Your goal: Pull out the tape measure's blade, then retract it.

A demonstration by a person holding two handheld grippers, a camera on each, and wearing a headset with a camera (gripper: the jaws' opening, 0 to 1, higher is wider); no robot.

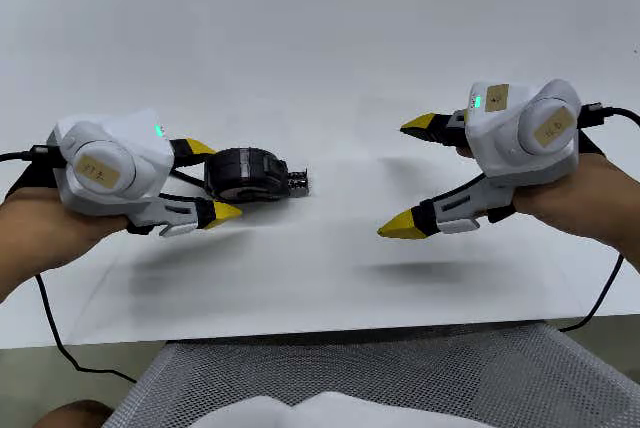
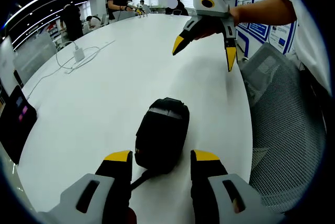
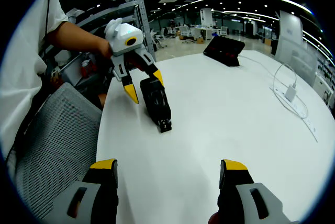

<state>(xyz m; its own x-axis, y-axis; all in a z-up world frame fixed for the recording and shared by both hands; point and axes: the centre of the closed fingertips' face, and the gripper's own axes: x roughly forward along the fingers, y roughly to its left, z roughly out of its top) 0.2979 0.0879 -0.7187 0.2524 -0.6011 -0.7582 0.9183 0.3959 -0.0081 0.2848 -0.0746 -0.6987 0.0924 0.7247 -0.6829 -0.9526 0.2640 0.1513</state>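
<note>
Grasp step, I judge: my left tongs [image 1: 214,179] straddle the tape measure [image 1: 245,173] on the surface [image 1: 320,48], spread and not yet pinching, right tongs [image 1: 409,178] spread well apart, so next I'd clamp it and fetch its hook [image 1: 298,184].

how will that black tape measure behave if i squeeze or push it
The black hard-cased tape measure looks rigid and probably dense for its size, so a squeeze shouldn't deform it. The white tabletop looks smooth, so a one-sided push would likely slide it. Its blocky shape makes rolling unlikely.
</note>
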